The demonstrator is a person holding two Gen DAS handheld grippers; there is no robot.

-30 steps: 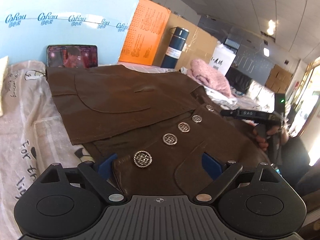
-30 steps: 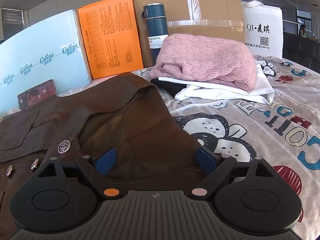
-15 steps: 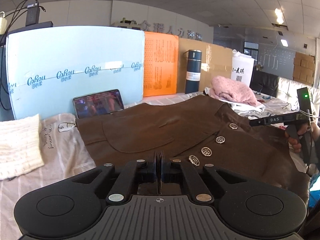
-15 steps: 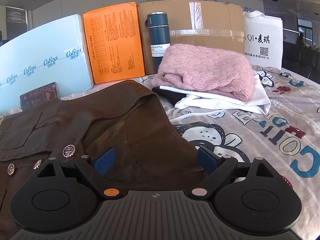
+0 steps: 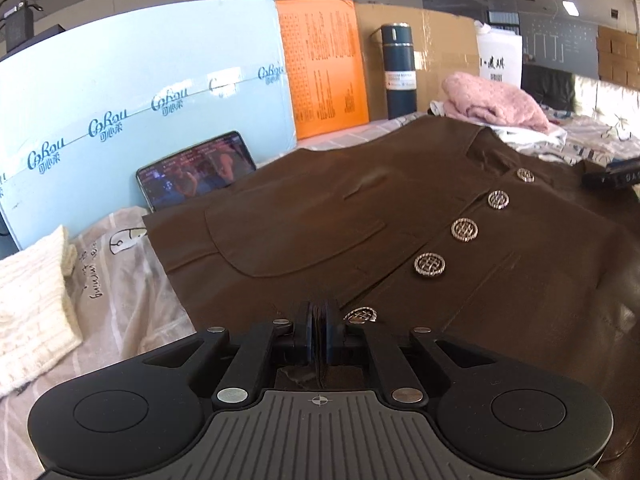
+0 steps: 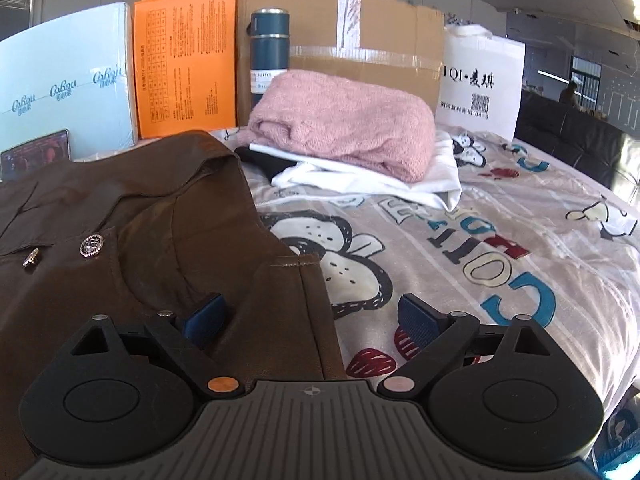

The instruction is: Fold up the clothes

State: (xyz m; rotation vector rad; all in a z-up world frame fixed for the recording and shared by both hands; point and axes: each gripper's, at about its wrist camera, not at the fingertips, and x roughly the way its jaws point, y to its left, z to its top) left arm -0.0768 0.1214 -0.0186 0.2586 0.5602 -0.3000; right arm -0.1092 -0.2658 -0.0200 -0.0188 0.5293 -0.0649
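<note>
My left gripper pinches the brown jacket hem; right gripper gapes empty, so lifting could skew it.

Each hand-held gripper is built in matte black plastic: a ribbed grey base plate marked with a small crosshair, two round discs, and linkage arms fixed with silver screws on the left hand-held gripper, orange and pink on the right hand-held gripper. Blue pads are fitted to the fingertips.

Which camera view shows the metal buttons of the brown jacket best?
The left wrist view: five metal buttons run in a row down the brown jacket. The right wrist view shows only two, small, at its left.
</note>
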